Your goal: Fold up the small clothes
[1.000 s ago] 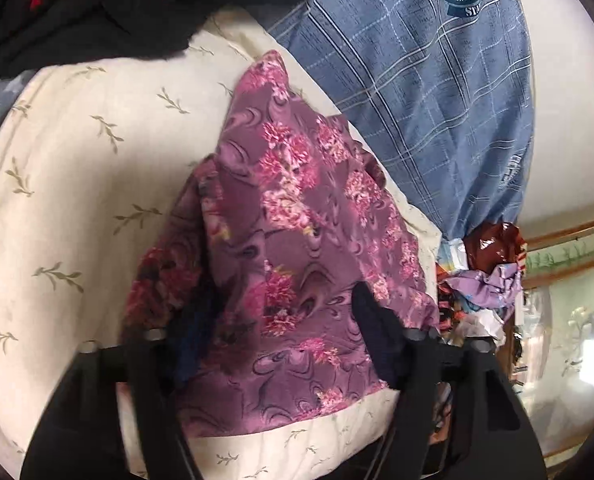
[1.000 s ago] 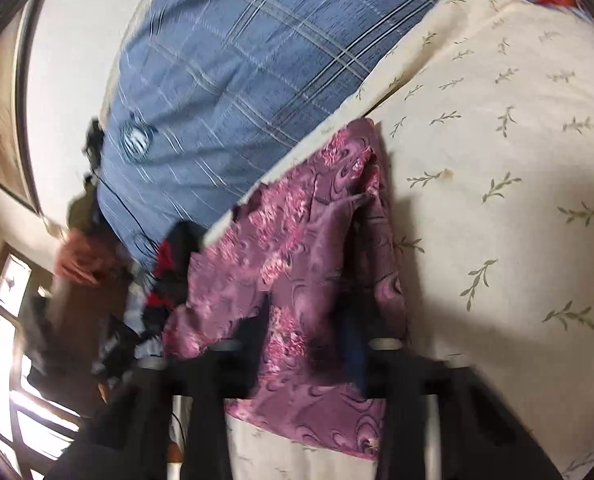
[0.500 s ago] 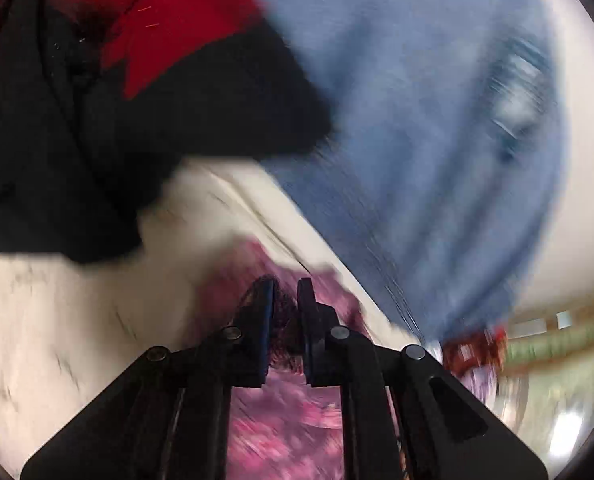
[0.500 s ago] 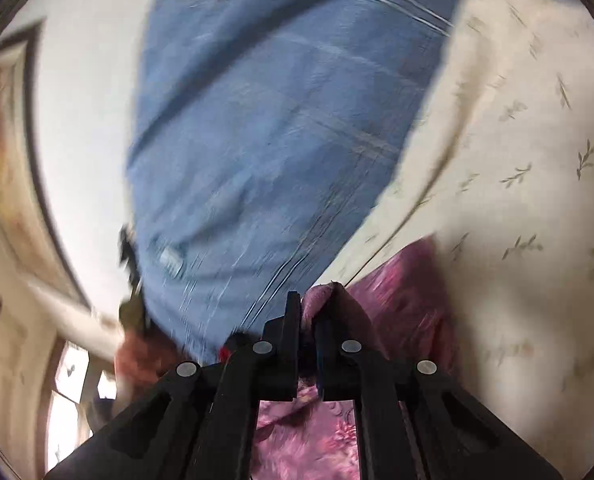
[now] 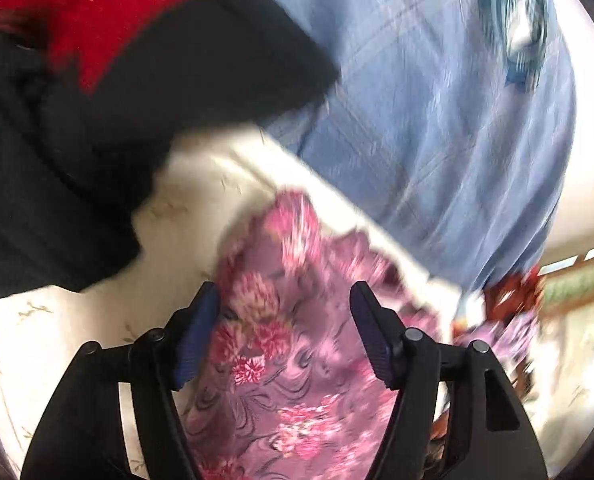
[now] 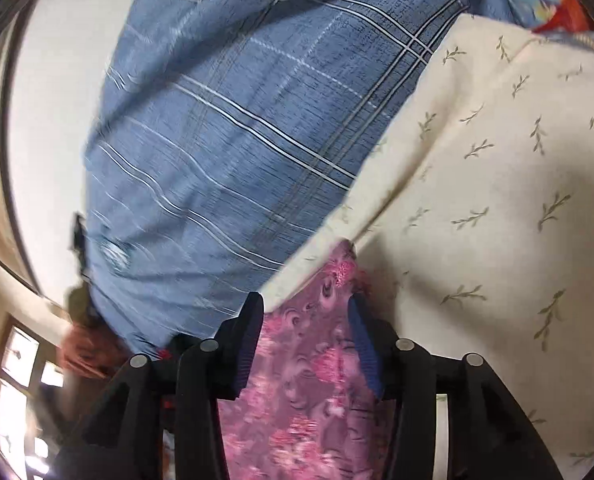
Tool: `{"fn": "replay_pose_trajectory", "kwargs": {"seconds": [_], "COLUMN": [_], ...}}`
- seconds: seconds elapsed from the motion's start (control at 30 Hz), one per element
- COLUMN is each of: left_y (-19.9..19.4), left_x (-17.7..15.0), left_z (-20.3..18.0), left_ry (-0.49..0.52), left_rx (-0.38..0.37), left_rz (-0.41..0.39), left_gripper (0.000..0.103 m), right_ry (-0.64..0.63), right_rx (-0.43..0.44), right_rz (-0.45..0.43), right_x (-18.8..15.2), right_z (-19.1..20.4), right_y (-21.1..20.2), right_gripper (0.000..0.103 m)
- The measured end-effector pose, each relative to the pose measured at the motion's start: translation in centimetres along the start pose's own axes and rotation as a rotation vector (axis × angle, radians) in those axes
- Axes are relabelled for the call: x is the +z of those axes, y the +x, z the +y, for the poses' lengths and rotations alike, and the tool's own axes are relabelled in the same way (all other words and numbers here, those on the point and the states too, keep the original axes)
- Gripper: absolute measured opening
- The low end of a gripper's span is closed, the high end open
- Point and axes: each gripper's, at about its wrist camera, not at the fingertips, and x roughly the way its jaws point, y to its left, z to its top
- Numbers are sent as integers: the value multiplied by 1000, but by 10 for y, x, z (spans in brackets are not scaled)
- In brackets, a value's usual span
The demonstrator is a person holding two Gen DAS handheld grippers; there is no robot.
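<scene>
**Both claws spreading over the floral cloth**

A cream sheet [image 6: 497, 200] with small leaf sprigs covers the bed. A blue checked cloth [image 6: 237, 128] lies along its far edge, against a pale wall [image 6: 53, 92]. In the left view a black and red garment [image 5: 97, 100] is heaped at the upper left. The purple floral cloth [image 5: 289, 340] lies on the sheet. The left claw [image 5: 283, 296] and right claw [image 6: 305, 304] angle downward, jaws opening, cloth between them but unpinched.
</scene>
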Motion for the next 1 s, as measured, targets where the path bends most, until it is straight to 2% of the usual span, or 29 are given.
{"fn": "replay_pose_trajectory", "kwargs": {"seconds": [0.1, 0.17, 0.2, 0.23, 0.3, 0.33, 0.37, 0.43, 0.47, 0.53, 0.6, 0.67, 0.73, 0.83, 0.87, 0.97, 1.0], "left_y": [27, 26, 21, 16, 9, 9, 12, 9, 6, -2, -3, 5, 17, 10, 3, -24, -29], "left_x": [-3, -5, -7, -8, -9, -9, -7, -4, -2, 4, 8, 12, 16, 16, 15, 5, 0], "left_z": [4, -3, -7, -9, -19, -22, -25, -24, -22, -12, 3, 14, 30, 42, 41, 25, 17], "left_ry": [-36, -32, -22, -15, 20, 39, 47, 54, 48, 12, -41, -68, -109, -177, -176, -111, -84], "left_rx": [36, 33, 18, 4, 0, 17, 34, 59, 58, 50, 47, 103, 152, 83, 74, 47, 25], "left_rz": [65, 40, 27, 7, -40, -50, -55, -79, -97, -154, -193, -194, -161, -156, -168, -204, -207], "left_gripper": [67, 68, 64, 57, 22, 12, 6, 6, 6, 6, 6, 6, 6, 6, 7, 9, 19], "right_ry": [-24, -30, -35, -40, -75, -125, -156, -238, -249, -236, -199, -165, -131, -80, -59, -65, -86], "right_rx": [-70, -135, -178, -186, -164, -168, -170, -167, -136, -64, -28, -65, -150, -234, -238, -222, -198], "right_rz": [34, 59, 67, 75, 85, 85, 89, 62, 41, -40, -80, -67, -17, 45, 43, -36, -61], "right_x": [-1, 1, 3, 4, 6, 8, 9, 11, 11, 17, 23, 26, 24, 13, 11, 9, 7], "right_z": [1, -1, -1, 0, 3, 11, 16, 35, 44, 53, 52, 39, 20, -1, -3, 10, 17], "right_y": [16, 30, 39, 45, 50, 55, 57, 55, 50, 32, 26, 34, 51, 67, 65, 45, 35], "right_gripper": [47, 47, 47, 47, 39, 18, 4, 4, 4, 4, 4, 4, 4, 5, 10, 11, 11]}}
